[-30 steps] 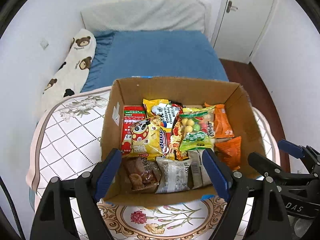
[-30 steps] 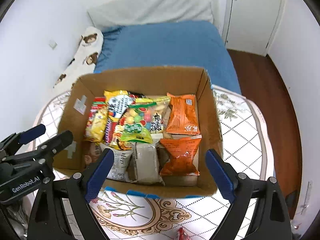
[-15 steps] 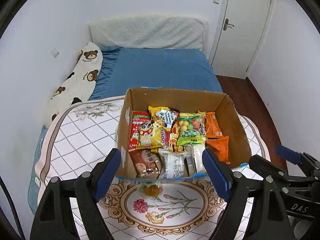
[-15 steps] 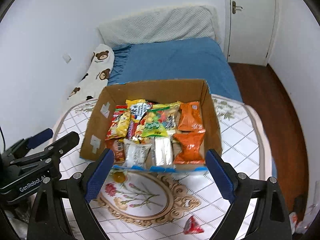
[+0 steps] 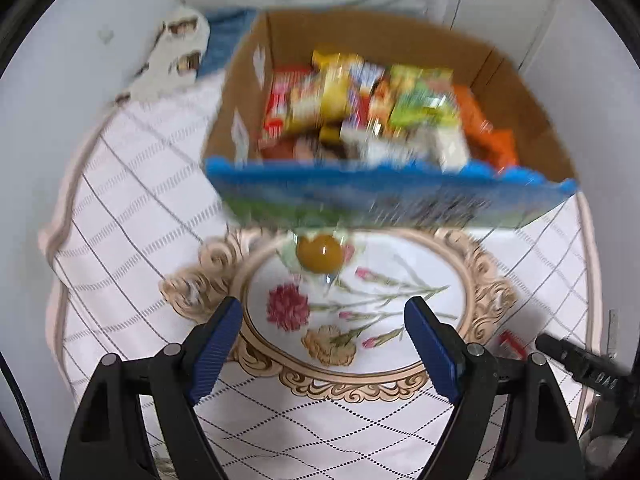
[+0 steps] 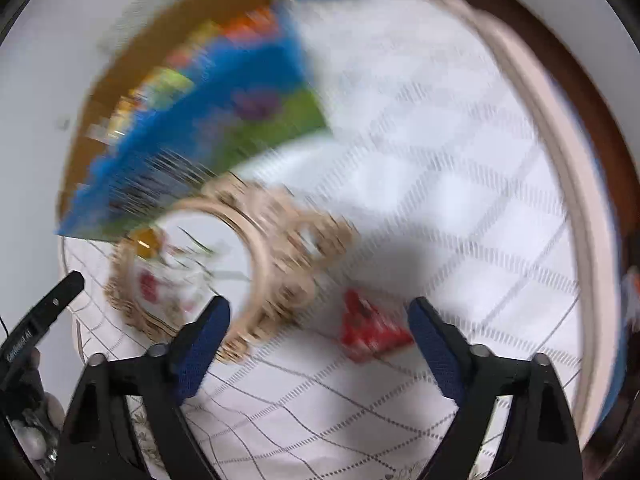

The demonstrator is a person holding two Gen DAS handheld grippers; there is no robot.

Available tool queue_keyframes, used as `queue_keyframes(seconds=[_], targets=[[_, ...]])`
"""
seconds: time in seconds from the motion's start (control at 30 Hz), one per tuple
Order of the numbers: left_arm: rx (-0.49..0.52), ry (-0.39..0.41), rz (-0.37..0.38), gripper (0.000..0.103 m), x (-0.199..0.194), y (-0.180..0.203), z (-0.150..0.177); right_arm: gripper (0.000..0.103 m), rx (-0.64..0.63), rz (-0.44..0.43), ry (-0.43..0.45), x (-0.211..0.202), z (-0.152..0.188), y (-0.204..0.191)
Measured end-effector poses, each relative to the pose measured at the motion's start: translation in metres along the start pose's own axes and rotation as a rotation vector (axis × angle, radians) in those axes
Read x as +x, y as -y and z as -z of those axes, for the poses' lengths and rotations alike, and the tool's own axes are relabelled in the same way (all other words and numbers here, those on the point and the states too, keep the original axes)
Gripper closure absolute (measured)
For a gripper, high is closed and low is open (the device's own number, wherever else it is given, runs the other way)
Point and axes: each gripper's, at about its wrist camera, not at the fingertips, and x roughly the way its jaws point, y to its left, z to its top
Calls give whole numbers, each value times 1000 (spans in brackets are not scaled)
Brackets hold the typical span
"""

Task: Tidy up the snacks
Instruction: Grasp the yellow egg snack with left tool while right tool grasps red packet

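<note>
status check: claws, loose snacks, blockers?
Left claw open, empty. Right claw open, has just been closing, red packet between its fingers, ungripped. Yellow snack loose beside box. Nothing blocking.

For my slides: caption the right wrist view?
Open right gripper, jaws just narrowed, above a red snack on the table.

Both grippers have dropped from above the snack box [image 5: 384, 128] toward the desk [image 5: 132, 216] in front of it. The left gripper [image 5: 324, 344] now points at the floral medallion [image 5: 332, 320], with the round yellow sweet [image 5: 320, 254] just beside the box's near wall. The right gripper [image 6: 320, 340] has swung away from the box, which sits blurred at upper left, and its fingers [image 6: 436, 356] have just been closing, bracketing the red packet [image 6: 368, 326] without touching it.
</note>
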Motion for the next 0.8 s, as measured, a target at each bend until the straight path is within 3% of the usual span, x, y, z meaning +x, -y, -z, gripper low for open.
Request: queue_keyframes(seconds=[0.13, 0.47, 0.5, 0.57, 0.63, 0.67, 0.7, 0.8], targets=[[1, -59, 0, 20, 36, 0, -4, 34, 21, 8, -41, 26, 13, 17], [34, -149, -8, 21, 104, 11, -29, 32, -11, 66, -103, 60, 17, 15], [39, -144, -14, 23, 107, 12, -29, 32, -18, 75, -109, 63, 16, 13], [42, -126, -24, 48, 108, 12, -29, 32, -39, 99, -117, 68, 16, 8], [39, -119, -16, 51, 107, 11, -28, 34, -68, 115, -108, 73, 17, -4], [37, -118, 1, 59, 105, 11, -26, 41, -86, 123, -98, 74, 18, -8], [39, -125, 11, 59, 107, 10, -25, 54, -109, 132, -84, 73, 18, -12], [44, -142, 31, 59, 103, 11, -9, 56, -138, 120, -77, 74, 23, -21]])
